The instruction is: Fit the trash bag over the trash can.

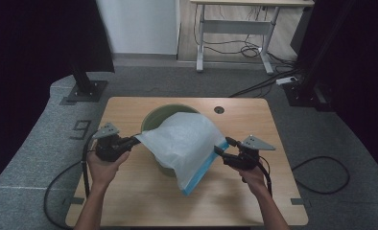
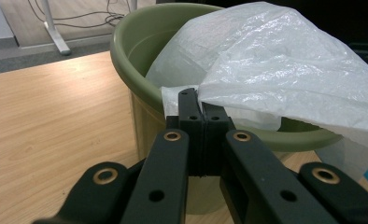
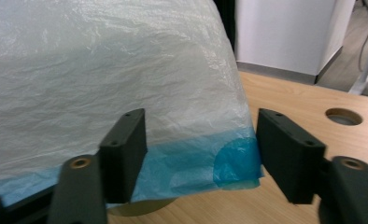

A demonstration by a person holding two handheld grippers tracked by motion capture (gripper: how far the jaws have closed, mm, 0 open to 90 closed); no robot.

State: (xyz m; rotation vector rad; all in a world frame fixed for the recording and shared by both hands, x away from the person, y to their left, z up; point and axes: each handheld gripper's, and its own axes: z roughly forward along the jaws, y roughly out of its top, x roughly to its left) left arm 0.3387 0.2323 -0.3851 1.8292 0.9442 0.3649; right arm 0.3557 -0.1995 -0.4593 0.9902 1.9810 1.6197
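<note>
A white plastic bag (image 1: 186,143) with a blue edge drapes over the green bucket (image 1: 154,120) standing mid-bench (image 1: 129,201). Left of the bucket, the left gripper (image 1: 133,141) is clenched on the bag's corner; right of it, the right gripper (image 1: 224,146) is spread wide around the blue edge.

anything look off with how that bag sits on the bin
The plastic bag is not lining the green bin: it drapes askew over the rim, its blue edge hanging outside. Only the left gripper pinches it; the right gripper is open around the blue edge.
</note>
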